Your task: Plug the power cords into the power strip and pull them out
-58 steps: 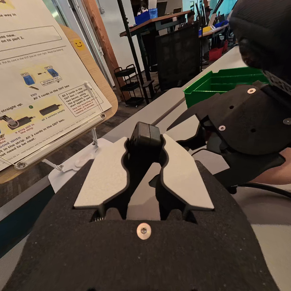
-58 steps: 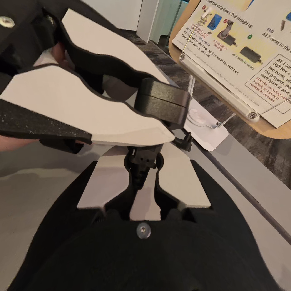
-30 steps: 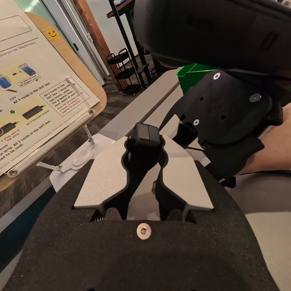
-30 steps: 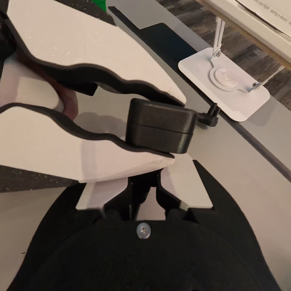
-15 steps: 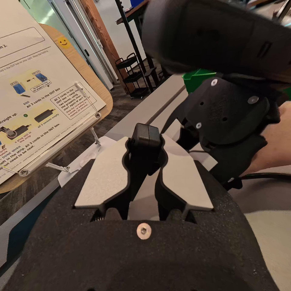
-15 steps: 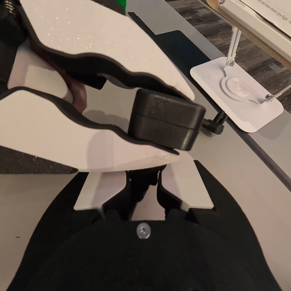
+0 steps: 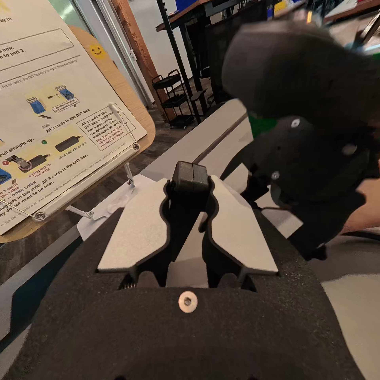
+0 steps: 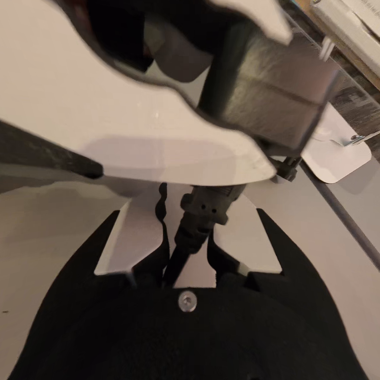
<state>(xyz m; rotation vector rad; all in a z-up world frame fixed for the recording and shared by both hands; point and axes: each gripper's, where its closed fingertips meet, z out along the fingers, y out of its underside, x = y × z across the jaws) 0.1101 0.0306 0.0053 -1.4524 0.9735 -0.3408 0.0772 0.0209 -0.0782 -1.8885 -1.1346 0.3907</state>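
My left gripper point(image 7: 190, 185) is shut on a black power adapter block point(image 7: 190, 176), held above the grey table. In the right wrist view the left gripper's white fingers point(image 8: 144, 144) fill the top, blurred, with the adapter point(image 8: 267, 98) between them. My right gripper point(image 8: 197, 197) is shut on a black cord plug point(image 8: 203, 211) just below the adapter. Its cable point(image 8: 174, 267) runs back between the fingers, and the fingertips are hidden behind the left finger. The right gripper's black body point(image 7: 308, 164) is blurred at the right of the left wrist view. No power strip is in view.
An instruction sheet on a wooden board point(image 7: 61, 123) stands at the left on a white base point(image 7: 141, 181), which also shows in the right wrist view point(image 8: 339, 156). A green bin point(image 7: 261, 125) sits behind the right gripper. The grey table point(image 7: 349, 308) runs forward, with a black cart point(image 7: 176, 98) beyond it. The grippers' ends are close to 9 cm from one another.
The left gripper with the adapter has come much closer to the right camera and is now blurred. The cord plug now shows between the right gripper's fingers. Both grips are unchanged.
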